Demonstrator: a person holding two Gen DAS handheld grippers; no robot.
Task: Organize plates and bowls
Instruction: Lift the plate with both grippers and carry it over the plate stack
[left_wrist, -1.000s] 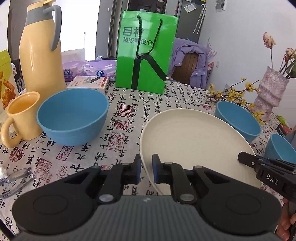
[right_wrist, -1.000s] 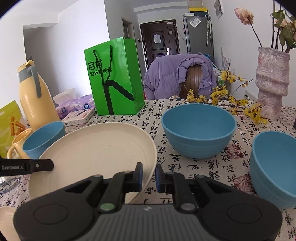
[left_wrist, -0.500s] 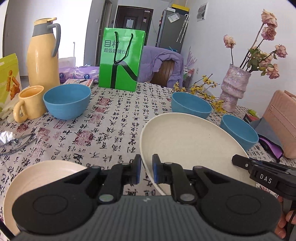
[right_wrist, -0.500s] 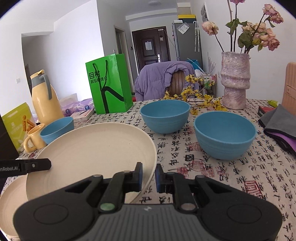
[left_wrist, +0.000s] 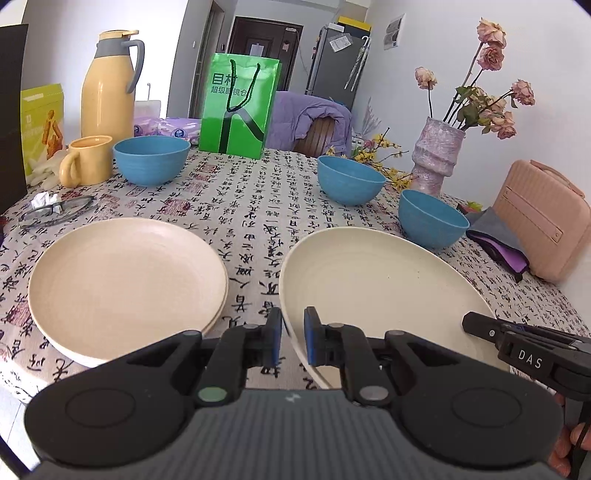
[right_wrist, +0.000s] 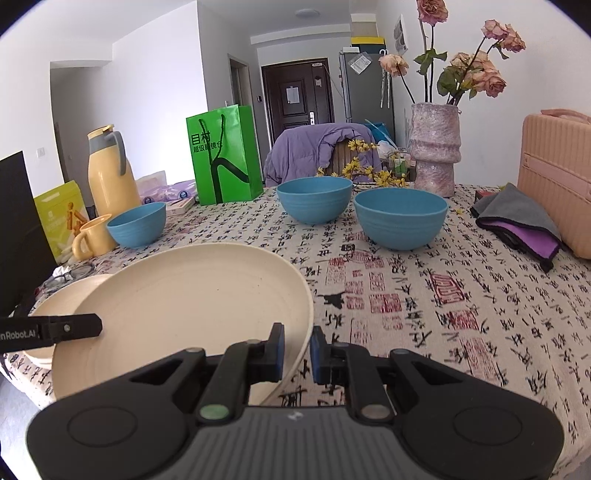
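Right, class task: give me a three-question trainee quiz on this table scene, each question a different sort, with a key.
1. How many blue bowls stand on the tablecloth?
2. True or false: only the right gripper grips the held plate.
3. The plates lying on the cloth sit on which side of the held plate in the left wrist view? A left, B right, C behind.

Key: 1. three; 2. false, the left gripper grips its rim too; 3. A.

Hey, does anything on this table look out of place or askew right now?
Only the held plate: both grippers, left and right, pinch its rim, tilted above the tablecloth. The plate stack and bowls sit upright; nothing spilled.
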